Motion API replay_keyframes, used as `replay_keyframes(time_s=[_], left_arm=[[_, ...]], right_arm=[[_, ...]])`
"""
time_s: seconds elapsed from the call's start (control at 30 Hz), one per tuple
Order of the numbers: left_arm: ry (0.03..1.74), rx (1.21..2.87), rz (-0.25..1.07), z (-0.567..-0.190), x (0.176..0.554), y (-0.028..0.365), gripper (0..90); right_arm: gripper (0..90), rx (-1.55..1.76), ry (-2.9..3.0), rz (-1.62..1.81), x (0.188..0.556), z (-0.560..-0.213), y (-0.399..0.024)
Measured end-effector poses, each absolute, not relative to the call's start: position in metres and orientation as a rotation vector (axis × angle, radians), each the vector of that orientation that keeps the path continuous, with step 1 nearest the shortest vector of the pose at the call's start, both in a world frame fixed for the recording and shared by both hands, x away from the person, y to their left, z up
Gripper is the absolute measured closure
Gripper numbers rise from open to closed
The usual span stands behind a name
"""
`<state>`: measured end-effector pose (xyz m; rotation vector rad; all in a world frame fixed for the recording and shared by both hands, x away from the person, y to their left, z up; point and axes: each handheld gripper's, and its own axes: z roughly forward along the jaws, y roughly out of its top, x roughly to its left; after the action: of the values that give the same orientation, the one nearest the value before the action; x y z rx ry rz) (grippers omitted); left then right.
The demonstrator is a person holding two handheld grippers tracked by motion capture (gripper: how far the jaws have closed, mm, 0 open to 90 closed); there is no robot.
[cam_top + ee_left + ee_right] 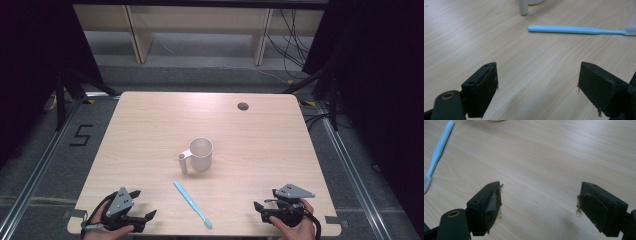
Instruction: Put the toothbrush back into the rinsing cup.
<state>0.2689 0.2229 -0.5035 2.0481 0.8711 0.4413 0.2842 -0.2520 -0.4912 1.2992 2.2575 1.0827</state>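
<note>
Left gripper: we hold it at the desk's near left corner, jaws wide apart, nothing between them.
Right gripper: we hold it at the near right corner, jaws wide, empty.
Toothbrush: flat by the near edge, between our grippers.
Mug: upright mid-desk, beyond the toothbrush.

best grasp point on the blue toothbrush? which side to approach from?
Grip the light blue plastic toothbrush at mid-handle, coming from above, jaws set across its narrow width. It lies flat on the wooden table, so only the long side edges give purchase. The handle is straight and even there; the white bristle head near the table's front edge is worse to pinch. The open left gripper looks somewhat nearer.
</note>
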Motion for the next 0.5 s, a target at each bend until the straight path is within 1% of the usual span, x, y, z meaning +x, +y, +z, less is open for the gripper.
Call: replay_keyframes(time_s=[0.2,0.27,0.37,0.4,0.5], left_arm=[[0.835,2.081,0.442,-0.5022,0.2701,0.2239,15.5],[0.840,2.048,0.427,-0.5023,0.2693,0.2214,15.5],[0.798,2.078,0.422,-0.5006,0.2707,0.2212,15.5],[0.799,2.044,0.403,-0.5016,0.2703,0.2179,15.5],[0.772,2.042,0.391,-0.4998,0.2707,0.2144,15.5]], right_arm=[[19.6,1.295,2.258,1.085,0.2844,-0.4912,-0.2519],[19.6,1.292,2.262,1.088,0.2847,-0.4914,-0.2518],[19.9,1.284,2.271,1.099,0.2854,-0.4918,-0.2517],[19.9,1.293,2.263,1.088,0.2848,-0.4913,-0.2516],[20.0,1.294,2.269,1.084,0.2849,-0.4916,-0.2516]])
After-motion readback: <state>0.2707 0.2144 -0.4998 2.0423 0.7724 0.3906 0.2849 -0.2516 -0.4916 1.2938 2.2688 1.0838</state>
